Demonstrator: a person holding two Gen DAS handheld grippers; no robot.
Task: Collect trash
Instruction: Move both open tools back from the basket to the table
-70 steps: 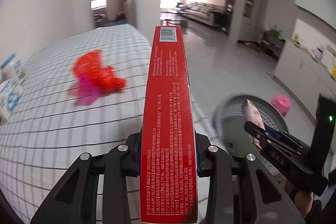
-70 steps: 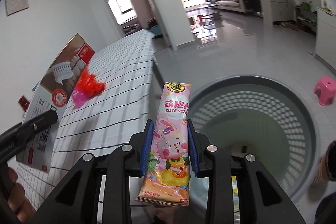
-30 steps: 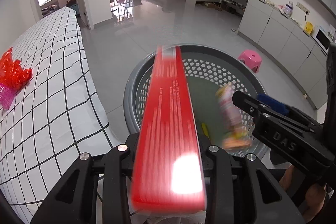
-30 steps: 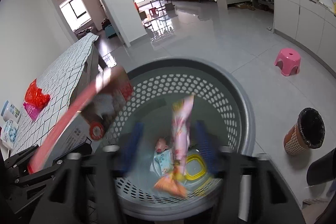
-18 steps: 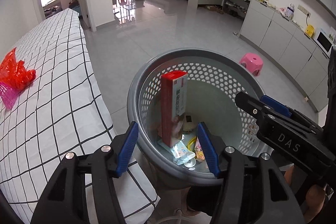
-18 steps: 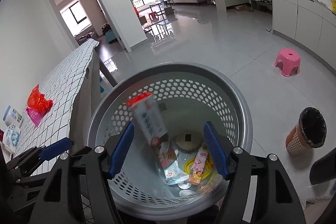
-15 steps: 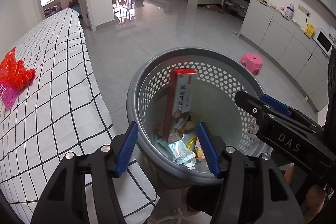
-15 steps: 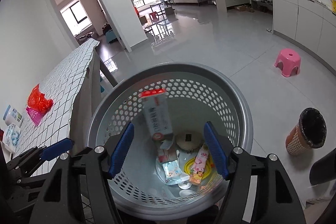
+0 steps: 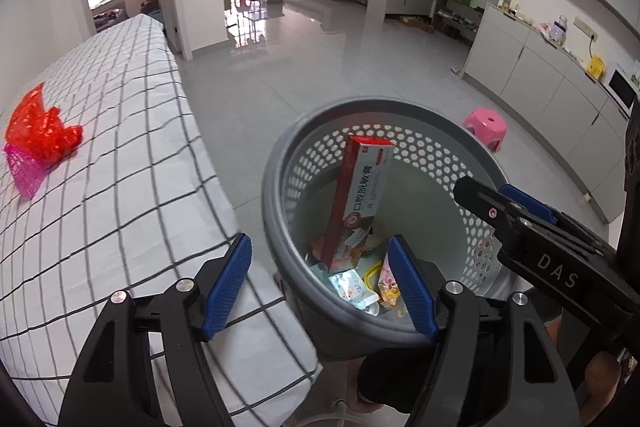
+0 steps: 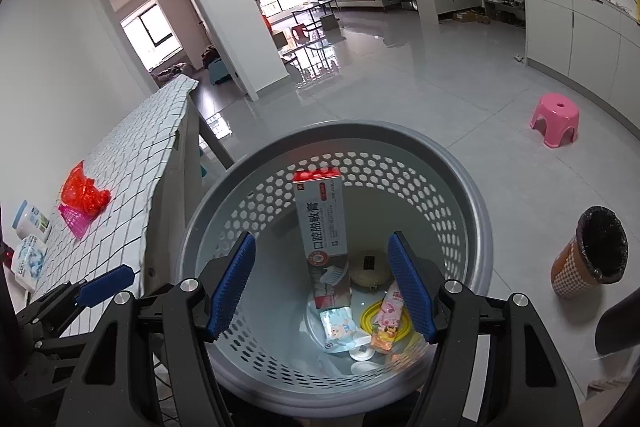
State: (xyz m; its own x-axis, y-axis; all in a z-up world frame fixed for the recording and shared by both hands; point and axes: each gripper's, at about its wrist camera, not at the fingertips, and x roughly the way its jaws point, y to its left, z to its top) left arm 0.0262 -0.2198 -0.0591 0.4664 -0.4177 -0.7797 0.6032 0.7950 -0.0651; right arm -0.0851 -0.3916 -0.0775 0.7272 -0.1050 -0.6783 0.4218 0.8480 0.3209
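Blue-padded jaws on both tools are spread wide and empty. Left gripper [image 9: 322,281] hangs over the near rim of the grey basket [image 9: 276,163], straddling the gap between basket and table edge; right gripper [image 10: 322,285] sits directly above the basket mouth.

In the basket: red-and-white toothpaste box [image 10: 324,239] standing on end, leaning on the perforated wall, and pink snack wrapper [image 10: 387,319] on the bottom next to a yellow ring [image 10: 370,317] and a small blue-white packet [image 10: 339,327]. Nothing more to do with those.

What looks like the remaining trash is on the checked tablecloth [image 9: 120,163]: crumpled red plastic wrapper [image 9: 42,133], touching or overlapping a pink mesh piece [image 9: 24,173]. Well away from both grippers, toward the far left of the table. Right view also shows a white bottle [image 10: 30,221] and a blue-white pack [image 10: 28,259] near the table's end; can't tell if those count as trash.

Handling guess for the red wrapper:
- very light, soft film, no stiffness, will crush in the jaws
- likely slick, so pinch a bunched fold or raised peak, not a flat edge
- not fragile, full closure is fine
- may drag the pink mesh along if they're tangled; mesh looks a bit stiffer, grab by an edge.
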